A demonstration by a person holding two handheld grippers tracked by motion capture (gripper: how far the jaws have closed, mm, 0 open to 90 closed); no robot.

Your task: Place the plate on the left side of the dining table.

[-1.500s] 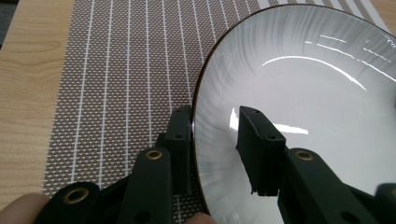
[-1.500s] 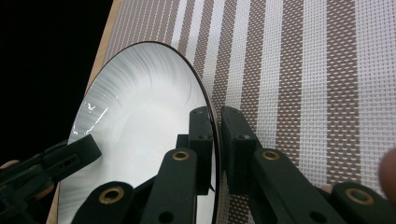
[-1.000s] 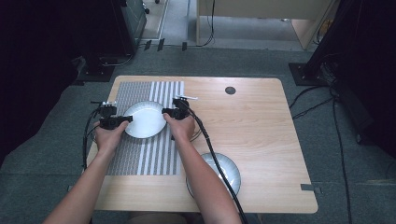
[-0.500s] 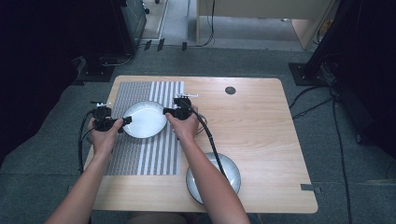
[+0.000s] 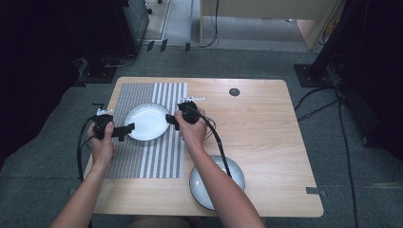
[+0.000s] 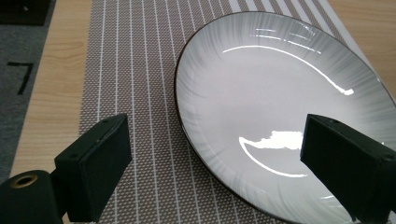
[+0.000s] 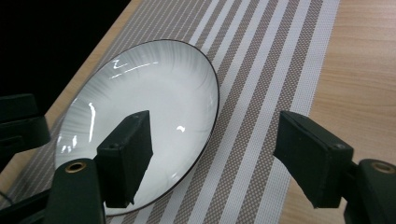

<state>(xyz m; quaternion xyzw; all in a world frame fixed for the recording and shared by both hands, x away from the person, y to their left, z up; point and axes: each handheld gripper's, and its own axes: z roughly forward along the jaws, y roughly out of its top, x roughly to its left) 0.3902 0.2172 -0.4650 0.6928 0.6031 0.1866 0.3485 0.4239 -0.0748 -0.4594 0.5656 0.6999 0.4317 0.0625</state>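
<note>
Resting flat on the striped mat [image 5: 147,137], the plate [image 5: 147,121] sits between the two grippers. The left gripper [image 5: 124,130] hangs just beside the plate's left rim, its fingers [image 6: 95,163] having just been opening; they stand wide, astride the rim without touching it. The right gripper [image 5: 171,119] is just beside the plate's right rim, its fingers [image 7: 126,156] likewise just opened and clear of it. A bowl [image 5: 235,178] lies on the counter [image 5: 266,128], well apart from the plate, nearer the person, under the right forearm.
</note>
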